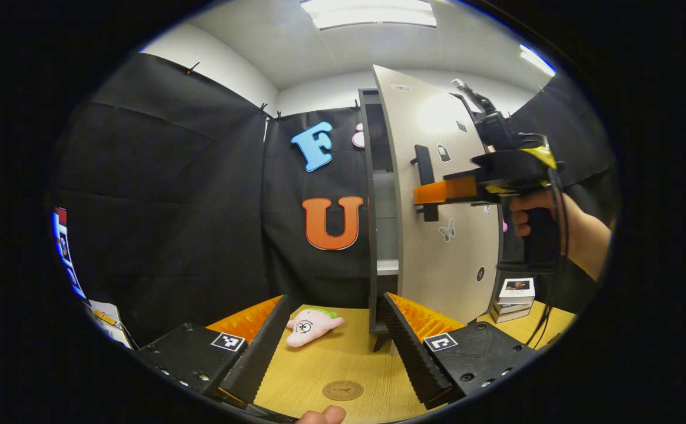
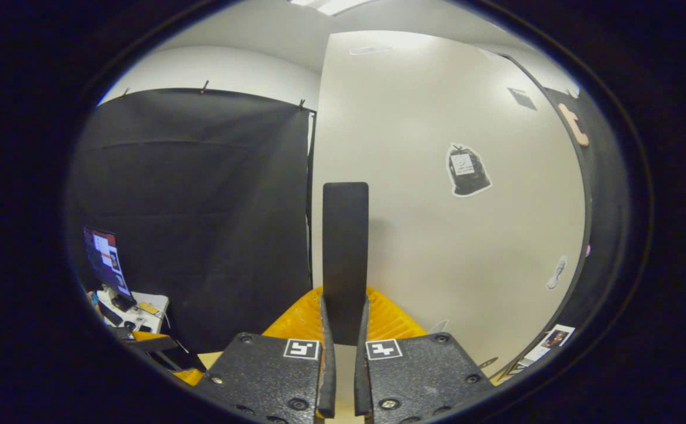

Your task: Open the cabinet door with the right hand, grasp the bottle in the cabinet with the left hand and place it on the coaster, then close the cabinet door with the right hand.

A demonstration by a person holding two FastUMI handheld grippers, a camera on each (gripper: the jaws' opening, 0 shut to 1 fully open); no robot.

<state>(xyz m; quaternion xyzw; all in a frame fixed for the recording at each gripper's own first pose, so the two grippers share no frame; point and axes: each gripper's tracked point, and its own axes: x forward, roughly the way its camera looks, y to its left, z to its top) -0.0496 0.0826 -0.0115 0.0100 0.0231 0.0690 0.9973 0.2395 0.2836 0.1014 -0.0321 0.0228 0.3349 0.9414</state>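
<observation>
The right gripper (image 2: 343, 330) is clamping both fingers on the black door handle (image 2: 345, 253), which is standing upright at centre frame in the right gripper view. In the left gripper view, the cabinet door (image 1: 437, 200) is hanging partly open right of centre, with a hand (image 1: 531, 215) gripping the tool at the right. The left gripper (image 1: 334, 341) is sitting low in the frame, jaws spread wide, nothing between them. The coaster (image 1: 343, 390) is lying at bottom centre on the table (image 1: 343, 359), beside a pink plush toy (image 1: 312, 325). I cannot make out the bottle inside the cabinet (image 1: 378, 206)

Half-open door (image 1: 437, 194) narrows the way into the cabinet (image 1: 381, 194).
</observation>
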